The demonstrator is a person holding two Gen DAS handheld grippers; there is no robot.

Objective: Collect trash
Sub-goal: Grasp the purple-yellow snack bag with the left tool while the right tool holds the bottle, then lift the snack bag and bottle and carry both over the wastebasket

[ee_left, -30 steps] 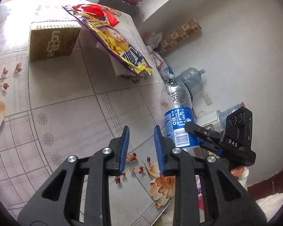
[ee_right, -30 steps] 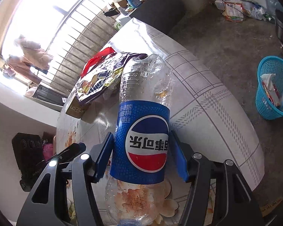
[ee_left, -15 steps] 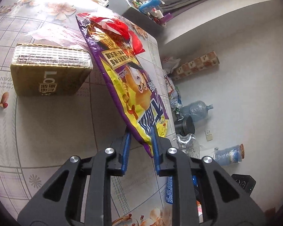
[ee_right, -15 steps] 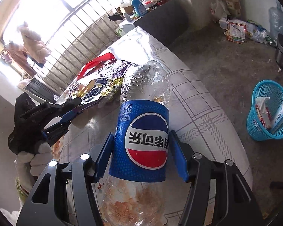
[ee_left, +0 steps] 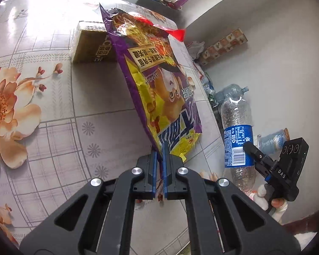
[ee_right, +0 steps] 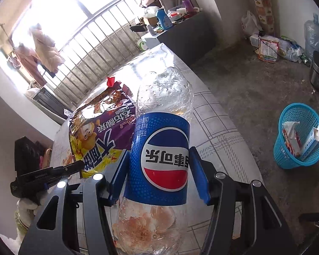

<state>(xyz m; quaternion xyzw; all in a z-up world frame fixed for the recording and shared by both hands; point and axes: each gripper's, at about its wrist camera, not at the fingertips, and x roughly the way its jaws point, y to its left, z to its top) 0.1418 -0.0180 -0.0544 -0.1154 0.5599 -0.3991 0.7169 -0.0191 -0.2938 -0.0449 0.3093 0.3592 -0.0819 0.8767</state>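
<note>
Trash is in both grippers. The left gripper [ee_left: 158,165] has its 2 blue fingers [ee_left: 153,174] pinched tight on the bottom corner of a snack bag [ee_left: 159,89], so the thin, crinkly bag stands up from the fingers and leans away over the table [ee_left: 53,127]. The bag is shiny, purple and yellow, with a red torn flap at the far top.

The right gripper [ee_right: 159,170] squeezes a plastic bottle [ee_right: 161,148] across its blue label, 1 finger on each side, and the jaws are closing a little more. The bottle is clear, round and bumpy, and looks empty. A cardboard box [ee_left: 91,42] sits past the bag. Off to the right of the fingers, down on the floor, waits a blue basket [ee_right: 287,155], probably the bin for both.
</note>
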